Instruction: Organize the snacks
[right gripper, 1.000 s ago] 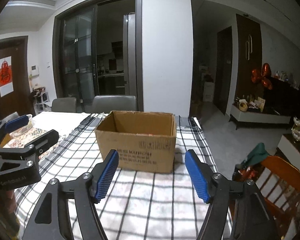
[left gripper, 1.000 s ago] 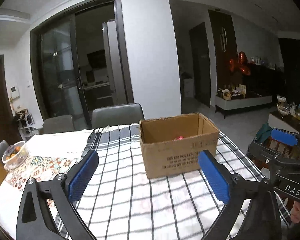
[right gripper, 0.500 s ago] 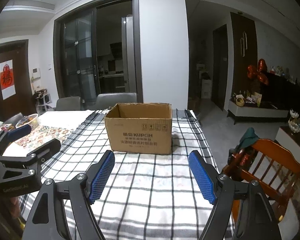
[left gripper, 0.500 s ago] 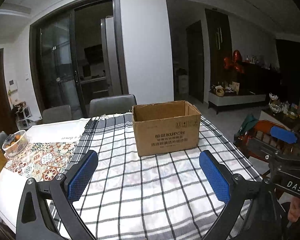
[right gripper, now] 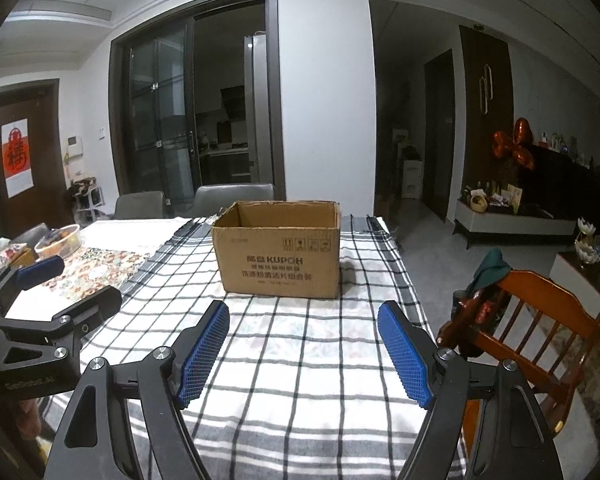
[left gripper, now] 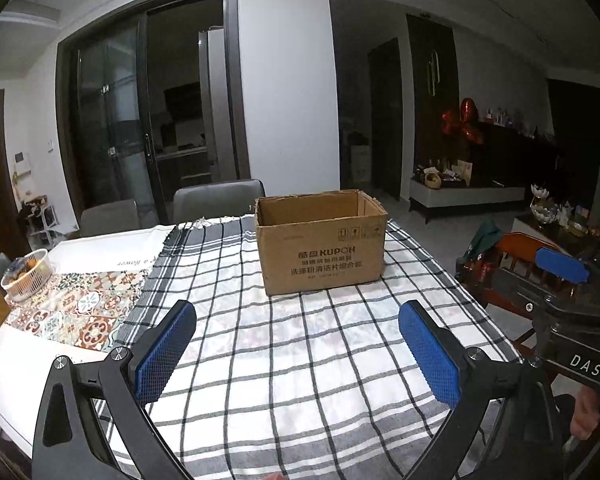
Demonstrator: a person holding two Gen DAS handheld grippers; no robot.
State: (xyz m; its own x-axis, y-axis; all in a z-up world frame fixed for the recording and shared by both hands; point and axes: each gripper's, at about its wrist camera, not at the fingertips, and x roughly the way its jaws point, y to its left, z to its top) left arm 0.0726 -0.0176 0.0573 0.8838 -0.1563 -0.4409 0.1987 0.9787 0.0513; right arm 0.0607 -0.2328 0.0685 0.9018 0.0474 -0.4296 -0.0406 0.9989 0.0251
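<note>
An open brown cardboard box (left gripper: 323, 242) printed KUPOH stands on the black-and-white checked cloth (left gripper: 292, 344) at the far part of the table; it also shows in the right wrist view (right gripper: 279, 254). Its inside is hidden from here. My left gripper (left gripper: 298, 350) is open and empty, held well back from the box above the cloth. My right gripper (right gripper: 304, 350) is open and empty, also well short of the box. Each gripper shows at the edge of the other's view. No loose snacks show on the cloth.
A white basket (left gripper: 27, 270) with food sits on a patterned runner (left gripper: 76, 310) at the left. Grey chairs (left gripper: 219, 200) stand behind the table. A wooden chair (right gripper: 528, 320) with a green cloth stands off the table's right edge.
Both grippers have pulled back from the box, which now looks smaller and farther. More cloth shows in front. Both stayed open.
</note>
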